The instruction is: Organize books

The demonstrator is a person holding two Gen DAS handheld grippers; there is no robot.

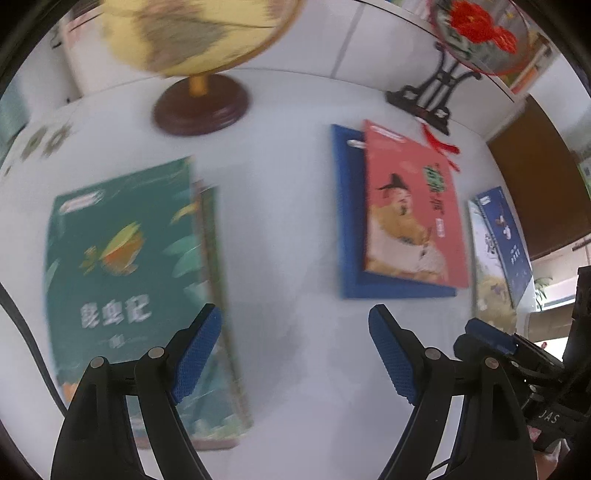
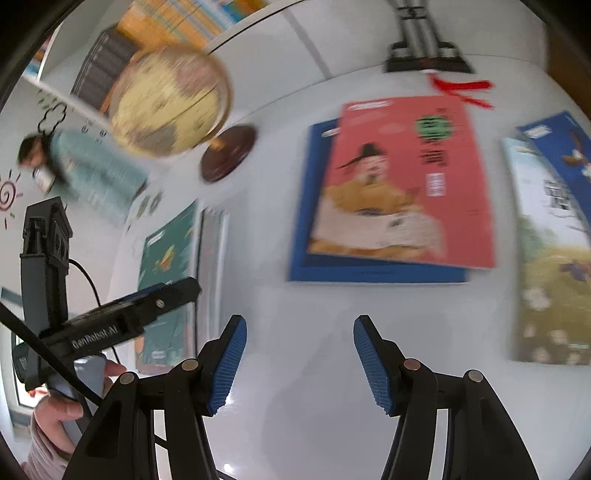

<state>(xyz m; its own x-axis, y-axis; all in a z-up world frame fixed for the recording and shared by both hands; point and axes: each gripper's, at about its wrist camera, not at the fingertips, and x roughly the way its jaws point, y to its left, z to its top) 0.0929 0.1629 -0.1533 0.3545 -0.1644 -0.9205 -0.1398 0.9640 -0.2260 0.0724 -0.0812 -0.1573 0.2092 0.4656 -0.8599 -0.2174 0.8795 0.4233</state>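
Observation:
A green book (image 1: 122, 266) lies on another book on the white table (image 1: 280, 229), at the left of the left wrist view. My left gripper (image 1: 295, 325) hangs open above bare table just right of that stack, nothing between its fingers. A red book (image 1: 410, 210) rests on a blue book (image 1: 349, 221) farther right. In the right wrist view the red book (image 2: 402, 181) on the blue book (image 2: 369, 275) lies ahead of my right gripper (image 2: 300, 336), which is open and empty over bare table. The green book (image 2: 166, 280) shows at the left there.
A globe (image 1: 195, 33) on a dark round base (image 1: 201, 105) stands at the table's back. A dark carved stand (image 1: 428, 96) with a red tassel is at the back right. Two more books (image 2: 550, 240) lie overlapping at the right. A person's hand (image 2: 62, 410) holds the left gripper's handle.

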